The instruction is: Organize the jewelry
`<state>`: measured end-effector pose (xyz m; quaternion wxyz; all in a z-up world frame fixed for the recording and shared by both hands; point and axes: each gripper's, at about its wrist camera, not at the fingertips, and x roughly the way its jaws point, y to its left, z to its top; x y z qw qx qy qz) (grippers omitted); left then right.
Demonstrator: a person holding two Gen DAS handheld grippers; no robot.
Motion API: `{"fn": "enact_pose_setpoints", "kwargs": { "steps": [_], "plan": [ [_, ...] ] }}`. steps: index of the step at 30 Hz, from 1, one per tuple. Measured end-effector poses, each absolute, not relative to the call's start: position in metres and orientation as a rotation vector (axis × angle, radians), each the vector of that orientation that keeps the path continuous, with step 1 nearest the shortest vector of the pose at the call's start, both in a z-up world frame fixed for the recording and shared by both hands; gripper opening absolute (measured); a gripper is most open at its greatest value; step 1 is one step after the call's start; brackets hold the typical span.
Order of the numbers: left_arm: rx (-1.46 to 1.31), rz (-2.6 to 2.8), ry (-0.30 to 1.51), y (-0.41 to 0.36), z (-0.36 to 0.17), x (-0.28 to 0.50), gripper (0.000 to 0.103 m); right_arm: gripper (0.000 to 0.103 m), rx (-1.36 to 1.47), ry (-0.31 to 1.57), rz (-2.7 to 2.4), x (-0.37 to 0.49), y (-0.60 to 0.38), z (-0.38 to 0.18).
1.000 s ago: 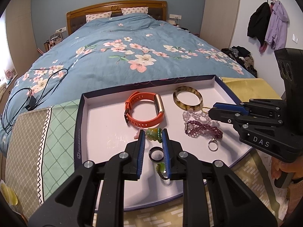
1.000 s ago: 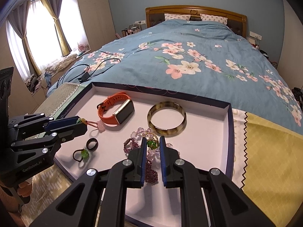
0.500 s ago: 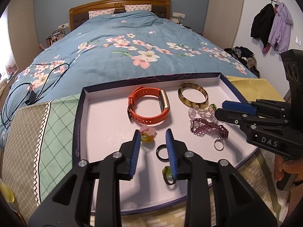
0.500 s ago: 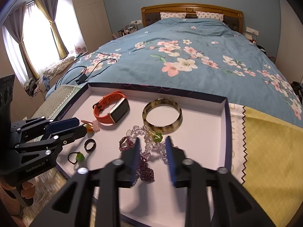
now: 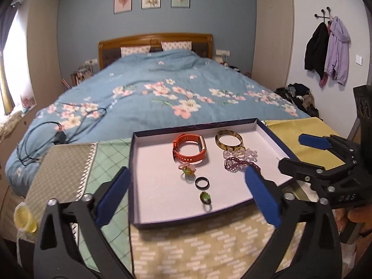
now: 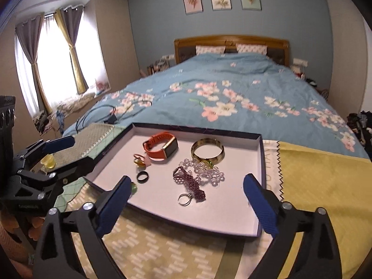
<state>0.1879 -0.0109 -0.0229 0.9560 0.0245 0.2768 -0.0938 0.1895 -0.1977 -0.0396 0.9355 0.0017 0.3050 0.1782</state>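
Blue-padded fingers of the left gripper point(image 5: 186, 195) are spread wide and hold nothing, raised above the near edge of a shallow navy tray point(image 5: 160, 216) with a pale lining; the right gripper point(image 6: 186, 200) is likewise splayed wide and empty, poised over the same near edge from the other side. Every piece of jewelry lies loose inside the tray. Toward the tray's far wall sit an orange smartwatch point(image 5: 189, 150), its strap looped into a ring with a gold-edged face, and just right of it a mottled tan bangle point(image 5: 229, 139) lying flat. Touching the bangle's near rim is a clear bead bracelet point(image 6: 204, 171) carrying a small green stone, and a purple beaded bracelet point(image 6: 189, 182) lies tangled against those clear beads. A thin silver ring point(image 6: 184, 198) rests at the purple strand's near end. In the tray's middle, just in front of the watch, a pink-and-green charm point(image 5: 187, 169) lies flat, then a plain black ring point(image 5: 201, 182), then nearest the tray's front edge a ring set with a green stone point(image 5: 205, 198). The tray sits on patchwork bedding, with a floral blue duvet point(image 5: 167, 88) spreading beyond its far wall.
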Motion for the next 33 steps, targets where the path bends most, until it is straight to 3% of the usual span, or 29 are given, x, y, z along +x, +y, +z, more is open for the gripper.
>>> {"fn": "enact_pose_setpoints", "kwargs": {
  "steps": [16,33],
  "plan": [
    [-0.013,-0.112,0.338,0.006,0.000,0.077,0.097,0.096,-0.007,0.337,0.198,0.097,-0.202,-0.028],
    [0.007,-0.065,0.248,0.002,0.016,0.041,0.097,0.096,-0.033,0.214,0.149,0.055,-0.202,-0.011]
  ]
}}
